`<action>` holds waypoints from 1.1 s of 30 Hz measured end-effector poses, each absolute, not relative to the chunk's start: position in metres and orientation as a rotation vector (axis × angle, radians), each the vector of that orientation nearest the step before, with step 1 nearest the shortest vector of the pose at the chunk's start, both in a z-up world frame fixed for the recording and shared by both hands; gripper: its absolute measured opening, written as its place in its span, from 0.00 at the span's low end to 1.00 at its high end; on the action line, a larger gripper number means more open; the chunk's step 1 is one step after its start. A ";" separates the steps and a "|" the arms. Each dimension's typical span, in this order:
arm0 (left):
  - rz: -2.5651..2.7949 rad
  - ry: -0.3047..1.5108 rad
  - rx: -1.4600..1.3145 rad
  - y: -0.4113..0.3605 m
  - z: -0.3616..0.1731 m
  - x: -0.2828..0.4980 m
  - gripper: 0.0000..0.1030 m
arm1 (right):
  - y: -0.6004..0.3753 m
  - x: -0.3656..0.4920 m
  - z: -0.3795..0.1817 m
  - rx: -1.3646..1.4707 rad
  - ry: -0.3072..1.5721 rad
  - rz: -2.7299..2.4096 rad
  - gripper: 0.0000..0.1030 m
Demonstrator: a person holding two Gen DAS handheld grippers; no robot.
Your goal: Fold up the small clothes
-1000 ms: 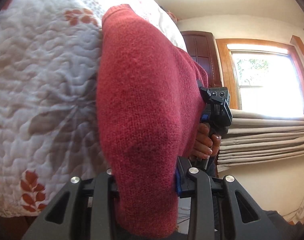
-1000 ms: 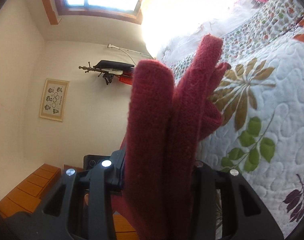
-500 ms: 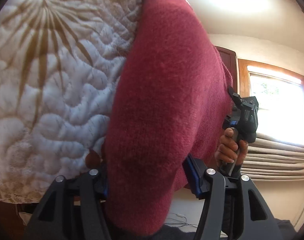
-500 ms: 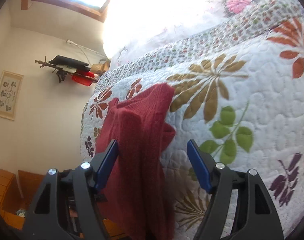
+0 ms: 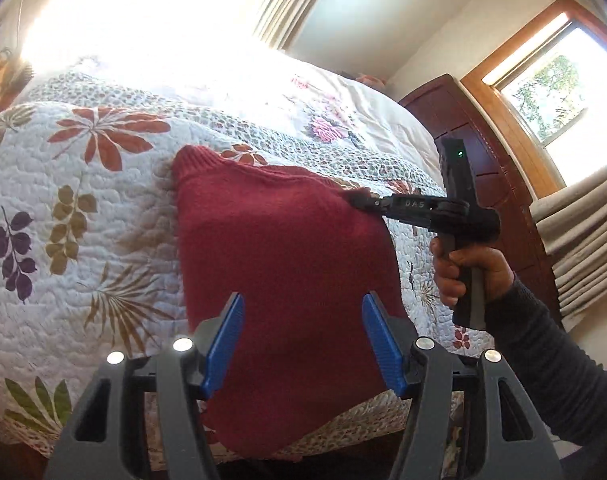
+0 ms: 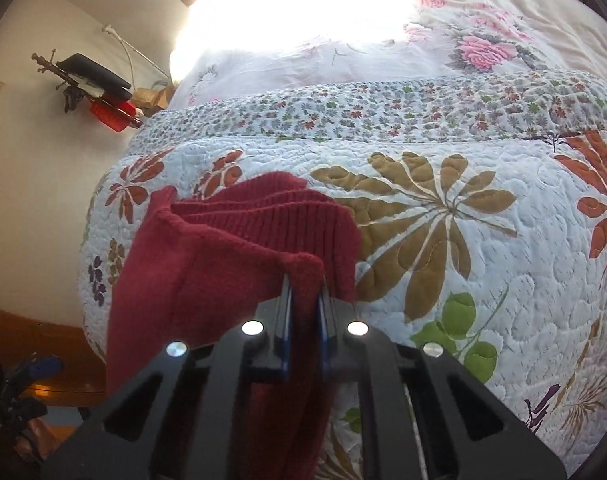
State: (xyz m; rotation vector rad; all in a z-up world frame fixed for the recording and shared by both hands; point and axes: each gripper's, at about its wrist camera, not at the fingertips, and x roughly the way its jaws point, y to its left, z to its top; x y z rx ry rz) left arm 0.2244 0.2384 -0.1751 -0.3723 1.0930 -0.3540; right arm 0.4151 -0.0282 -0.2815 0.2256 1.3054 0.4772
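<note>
Red knit sweater [image 5: 287, 264] lies folded on the floral quilt [image 5: 83, 208], near the quilt's front edge, with one end hanging over that edge. Left gripper [image 5: 303, 344] is wide open, blue pads spread to either side of the sweater's near part, not touching it as far as I can tell. Right gripper [image 6: 305, 320] is clamped shut on a bunched fold at the sweater's right-hand edge; in the left wrist view the same tool [image 5: 367, 202] pinches that corner, with the person's hand [image 5: 469, 276] on the handle. Ribbed hem layers [image 6: 287, 216] are stacked just beyond the pinch, toward the quilt's far side. Step looks like laying down and squaring the fold. To do it well: lower the pinched edge flat onto the quilt before letting go, line it up with the ribbed layers, release without dragging knit. The overhanging end probably needs pulling further onto the quilt. Risk: soft knit slumps or top layer slides when the pinch opens.
</note>
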 end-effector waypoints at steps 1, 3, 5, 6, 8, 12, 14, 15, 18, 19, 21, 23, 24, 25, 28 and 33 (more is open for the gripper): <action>-0.344 1.098 -0.373 0.239 -0.174 0.227 0.60 | -0.029 0.416 -0.284 0.219 1.298 0.471 0.11; -0.321 1.098 -0.358 0.252 -0.173 0.224 0.60 | -0.030 0.412 -0.270 0.216 1.268 0.473 0.20; -0.300 1.100 -0.346 0.261 -0.176 0.228 0.60 | -0.032 0.398 -0.237 0.221 1.202 0.484 0.23; -0.295 1.101 -0.345 0.263 -0.177 0.232 0.61 | -0.031 0.389 -0.219 0.210 1.161 0.489 0.23; -0.289 1.103 -0.339 0.266 -0.179 0.238 0.62 | -0.022 0.371 -0.193 0.187 1.109 0.524 0.23; -0.305 1.112 -0.345 0.271 -0.188 0.252 0.63 | -0.010 0.348 -0.209 0.149 1.176 0.547 0.23; -0.319 1.124 -0.342 0.271 -0.195 0.259 0.63 | -0.010 0.350 -0.240 0.115 1.239 0.497 0.19; -0.322 1.133 -0.335 0.271 -0.198 0.263 0.63 | -0.013 0.353 -0.253 0.102 1.246 0.468 0.19; -0.359 1.147 -0.345 0.273 -0.209 0.277 0.63 | -0.023 0.365 -0.266 0.188 1.265 0.446 0.19; -0.395 1.145 -0.385 0.277 -0.213 0.282 0.63 | -0.026 0.365 -0.263 0.215 1.267 0.450 0.19; -0.491 1.136 -0.520 0.291 -0.222 0.294 0.63 | -0.031 0.360 -0.250 0.262 1.252 0.450 0.19; -0.596 1.097 -0.626 0.301 -0.229 0.304 0.63 | -0.038 0.349 -0.232 0.303 1.223 0.440 0.21; -0.628 1.079 -0.631 0.303 -0.233 0.308 0.63 | -0.041 0.342 -0.224 0.317 1.210 0.432 0.23; -0.657 1.071 -0.618 0.302 -0.238 0.311 0.63 | -0.042 0.334 -0.218 0.322 1.203 0.428 0.23; -0.721 1.109 -0.623 0.295 -0.262 0.322 0.63 | -0.039 0.314 -0.210 0.329 1.194 0.443 0.23; -0.746 1.148 -0.609 0.282 -0.299 0.336 0.63 | -0.028 0.307 -0.251 0.286 1.272 0.426 0.20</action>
